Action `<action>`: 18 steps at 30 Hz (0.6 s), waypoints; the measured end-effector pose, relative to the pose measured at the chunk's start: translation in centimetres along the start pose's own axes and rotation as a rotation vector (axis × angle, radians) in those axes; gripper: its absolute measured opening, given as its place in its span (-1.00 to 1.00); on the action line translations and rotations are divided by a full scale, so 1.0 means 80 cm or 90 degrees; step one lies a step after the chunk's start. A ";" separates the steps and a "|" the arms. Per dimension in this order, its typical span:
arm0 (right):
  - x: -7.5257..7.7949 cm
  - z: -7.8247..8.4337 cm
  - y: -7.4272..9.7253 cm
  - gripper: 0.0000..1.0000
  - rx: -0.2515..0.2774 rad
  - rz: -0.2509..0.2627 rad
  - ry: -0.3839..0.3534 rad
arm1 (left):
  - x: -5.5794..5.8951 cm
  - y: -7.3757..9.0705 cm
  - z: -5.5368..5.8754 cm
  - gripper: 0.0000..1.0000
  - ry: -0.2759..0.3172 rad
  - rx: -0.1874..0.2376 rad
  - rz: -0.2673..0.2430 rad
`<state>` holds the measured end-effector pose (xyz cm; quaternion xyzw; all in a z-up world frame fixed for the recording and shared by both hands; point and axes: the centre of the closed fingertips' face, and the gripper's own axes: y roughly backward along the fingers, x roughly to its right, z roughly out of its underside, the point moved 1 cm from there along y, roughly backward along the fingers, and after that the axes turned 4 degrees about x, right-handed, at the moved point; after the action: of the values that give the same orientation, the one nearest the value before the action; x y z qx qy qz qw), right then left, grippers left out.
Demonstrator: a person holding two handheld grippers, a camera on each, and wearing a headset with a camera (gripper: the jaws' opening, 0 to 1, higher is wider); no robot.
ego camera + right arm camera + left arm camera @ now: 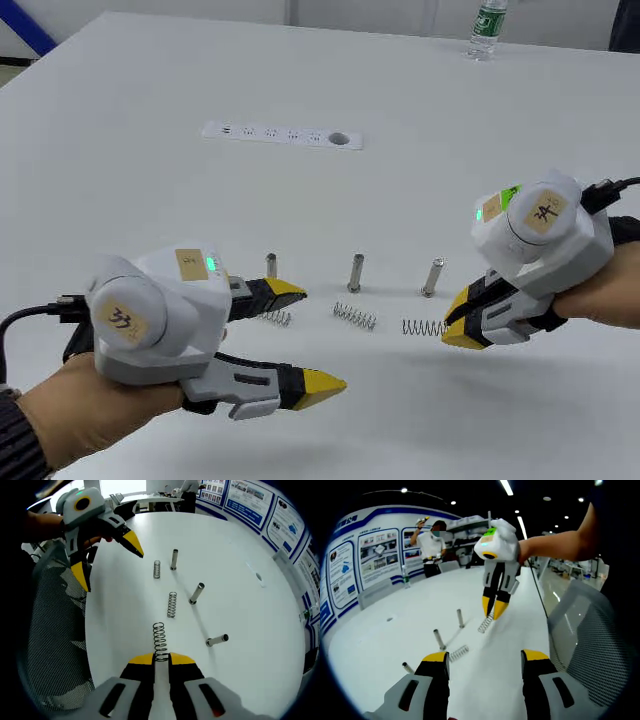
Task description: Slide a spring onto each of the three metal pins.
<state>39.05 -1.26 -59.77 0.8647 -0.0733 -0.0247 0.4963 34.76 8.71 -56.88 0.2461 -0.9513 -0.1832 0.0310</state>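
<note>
Spring [159,639] to the right of the middle pin [356,272], pinched at one end by the clenched right gripper [161,657]; a second spring [354,316] lies just before that pin and a third spring [275,317] to its left, none threaded. Left gripper [320,338] hangs released and empty, left of the middle pin. Suggested practice: raise the coil, square its free end over the right pin [433,277], next right of the middle pin, then lower without buckling.
</note>
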 end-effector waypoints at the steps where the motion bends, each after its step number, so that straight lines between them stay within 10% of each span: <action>1: -0.001 -0.002 0.001 -0.77 -0.002 -0.002 0.004 | 0.001 -0.004 -0.001 0.16 -0.005 -0.002 0.006; 18: -0.025 -0.025 -0.004 -0.77 -0.028 -0.050 0.036 | 0.010 -0.051 0.009 -0.08 -0.050 -0.040 0.061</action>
<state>37.34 0.93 -59.07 0.8563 -0.0244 -0.0212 0.5155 35.81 5.28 -59.08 0.1919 -0.9562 -0.2208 0.0103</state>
